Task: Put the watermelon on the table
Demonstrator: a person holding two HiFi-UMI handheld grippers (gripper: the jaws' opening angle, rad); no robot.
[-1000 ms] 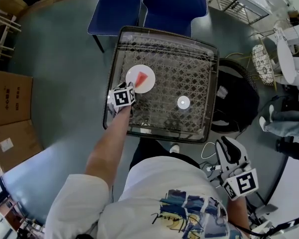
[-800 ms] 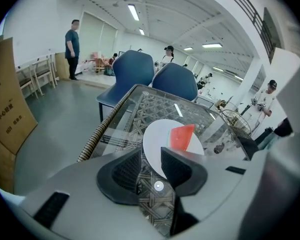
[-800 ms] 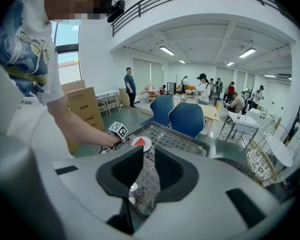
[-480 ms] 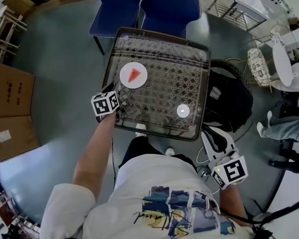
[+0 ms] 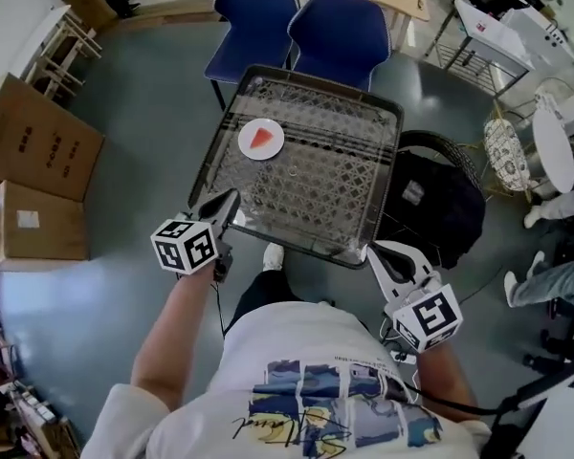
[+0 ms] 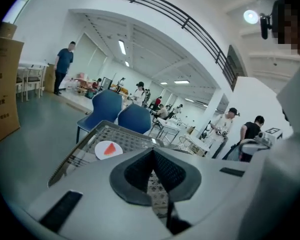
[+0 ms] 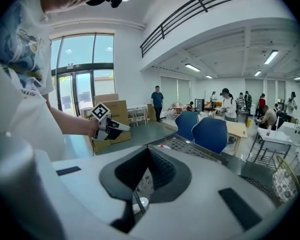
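Note:
A red watermelon slice (image 5: 260,138) lies on a small white plate (image 5: 250,149) at the far left of the mesh-topped table (image 5: 354,199). In the left gripper view the slice (image 6: 109,148) shows beyond the jaws, well apart from them. My left gripper (image 5: 228,197) hovers just off the table's near left edge, jaws together and holding nothing. Held near the table's near right corner, my right gripper (image 5: 375,250) is also shut and holds nothing. From the right gripper view the left gripper (image 7: 110,126) appears at the left, and the plate (image 7: 163,146) is a small spot on the table.
Two blue chairs (image 5: 301,17) stand at the table's far side. A black bag (image 5: 438,204) sits on the floor to its right, with cardboard boxes (image 5: 33,146) at the left. Several people (image 6: 64,66) stand far off in the hall.
My left gripper has drawn back from beside the plate to off the table's near left edge. The right gripper has come up toward the near right corner. The plate and slice stay put.

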